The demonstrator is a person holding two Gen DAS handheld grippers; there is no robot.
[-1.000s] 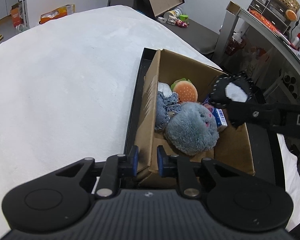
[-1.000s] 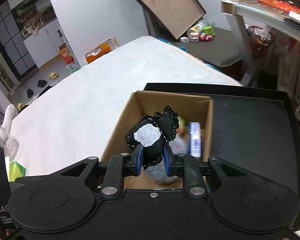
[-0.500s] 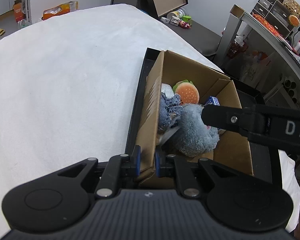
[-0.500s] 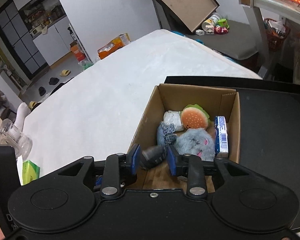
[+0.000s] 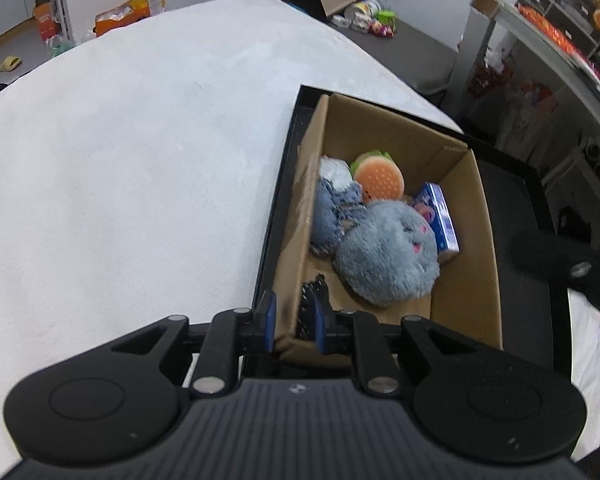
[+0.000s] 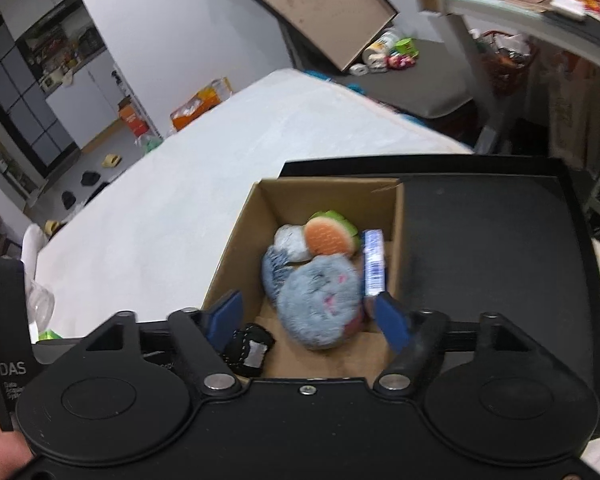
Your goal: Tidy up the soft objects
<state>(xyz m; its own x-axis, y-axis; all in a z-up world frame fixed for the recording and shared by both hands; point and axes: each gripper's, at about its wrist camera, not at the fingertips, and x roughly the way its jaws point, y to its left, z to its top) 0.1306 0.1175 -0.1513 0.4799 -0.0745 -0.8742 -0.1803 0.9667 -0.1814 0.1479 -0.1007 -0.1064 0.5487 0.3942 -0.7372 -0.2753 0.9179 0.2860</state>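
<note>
Jaws on the right gripper (image 6: 308, 316) stand wide apart with nothing between them, above the near end of the cardboard box (image 5: 466, 280). Just below, the black stitched toy (image 6: 249, 350) lies on the box floor in the near corner, beside the grey plush ball (image 6: 320, 300). Across the near wall of that box the left gripper (image 5: 291, 322) sits narrow, its blue pads either side of the cardboard, steadying it as far as I can judge. Deeper in lie a burger plush (image 5: 380, 178), a denim piece (image 5: 334, 216) and a blue carton (image 5: 440, 216). Doing this step well probably means lifting the right gripper straight up, clear of the box rim, while the left pinch stays firm so the box does not slide on the black tray (image 6: 500, 240).
</note>
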